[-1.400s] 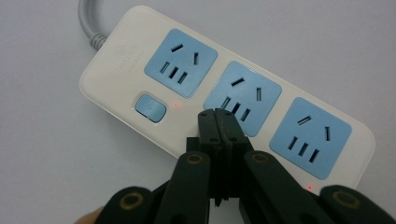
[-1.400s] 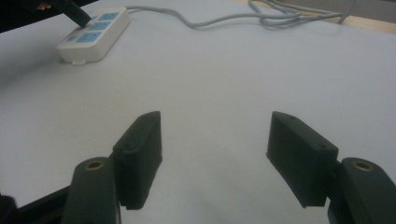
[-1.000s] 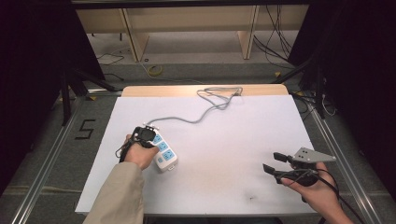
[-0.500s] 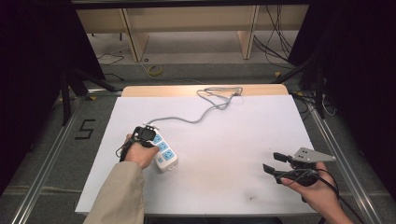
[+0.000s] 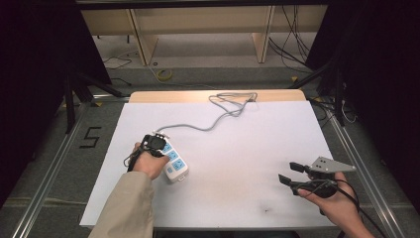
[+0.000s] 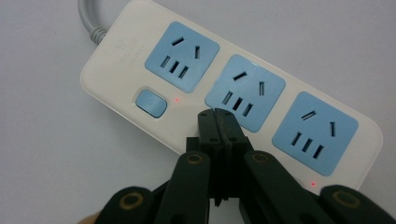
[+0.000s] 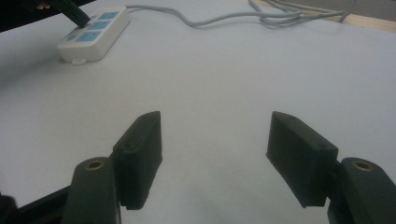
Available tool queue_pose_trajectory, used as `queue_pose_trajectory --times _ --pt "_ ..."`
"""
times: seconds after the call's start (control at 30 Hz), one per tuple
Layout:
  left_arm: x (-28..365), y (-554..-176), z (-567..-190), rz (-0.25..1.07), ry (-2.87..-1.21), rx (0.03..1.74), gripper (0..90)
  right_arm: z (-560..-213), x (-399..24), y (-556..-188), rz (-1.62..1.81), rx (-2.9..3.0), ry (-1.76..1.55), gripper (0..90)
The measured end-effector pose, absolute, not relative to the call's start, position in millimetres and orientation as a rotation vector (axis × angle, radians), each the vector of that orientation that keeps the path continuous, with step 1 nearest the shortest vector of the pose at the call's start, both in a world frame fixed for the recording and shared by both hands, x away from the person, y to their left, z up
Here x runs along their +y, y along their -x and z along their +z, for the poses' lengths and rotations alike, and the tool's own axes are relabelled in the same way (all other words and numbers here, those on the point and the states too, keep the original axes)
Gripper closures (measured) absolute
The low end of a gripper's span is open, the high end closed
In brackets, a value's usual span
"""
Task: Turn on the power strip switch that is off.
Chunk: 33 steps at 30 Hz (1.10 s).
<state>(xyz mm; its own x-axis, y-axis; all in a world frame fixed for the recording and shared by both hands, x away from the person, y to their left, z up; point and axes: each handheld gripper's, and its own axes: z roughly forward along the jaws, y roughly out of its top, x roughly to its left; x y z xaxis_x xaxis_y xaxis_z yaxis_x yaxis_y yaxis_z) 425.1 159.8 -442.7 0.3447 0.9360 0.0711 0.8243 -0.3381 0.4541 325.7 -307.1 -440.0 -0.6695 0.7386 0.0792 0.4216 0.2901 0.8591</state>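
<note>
**Left gripper closed above the power strip, right gripper wide and idle**

A white power strip [image 5: 173, 159] with three blue socket faces lies flat on the left part of the white worktop [image 5: 247, 148], and its grey cable [image 5: 213, 119] runs off toward the far edge, where it ends in loose loops. The left gripper [image 5: 154, 144] is over the strip's cable end — in the left gripper view its jaws are pressed together with nothing between them, tips [image 6: 219, 122] over the strip's white casing between the blue switch [image 6: 151, 102] and the middle socket [image 6: 245, 92]. Whether the tips touch the casing cannot be told. Small red lights show beside the switch and near the end socket.

The right gripper [image 5: 289, 172] is well apart, near the worktop's right front corner — its jaws spread wide and empty over bare surface.
</note>
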Motion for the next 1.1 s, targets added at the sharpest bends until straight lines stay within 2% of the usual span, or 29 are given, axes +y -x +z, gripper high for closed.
queue_pose_trajectory --times 1.1 --pt "162.4 -424.6 -442.9 0.453 -2.256 1.552 90.0 -439.4 -307.9 -325.5 1.329 2.23 -1.048 35.8"
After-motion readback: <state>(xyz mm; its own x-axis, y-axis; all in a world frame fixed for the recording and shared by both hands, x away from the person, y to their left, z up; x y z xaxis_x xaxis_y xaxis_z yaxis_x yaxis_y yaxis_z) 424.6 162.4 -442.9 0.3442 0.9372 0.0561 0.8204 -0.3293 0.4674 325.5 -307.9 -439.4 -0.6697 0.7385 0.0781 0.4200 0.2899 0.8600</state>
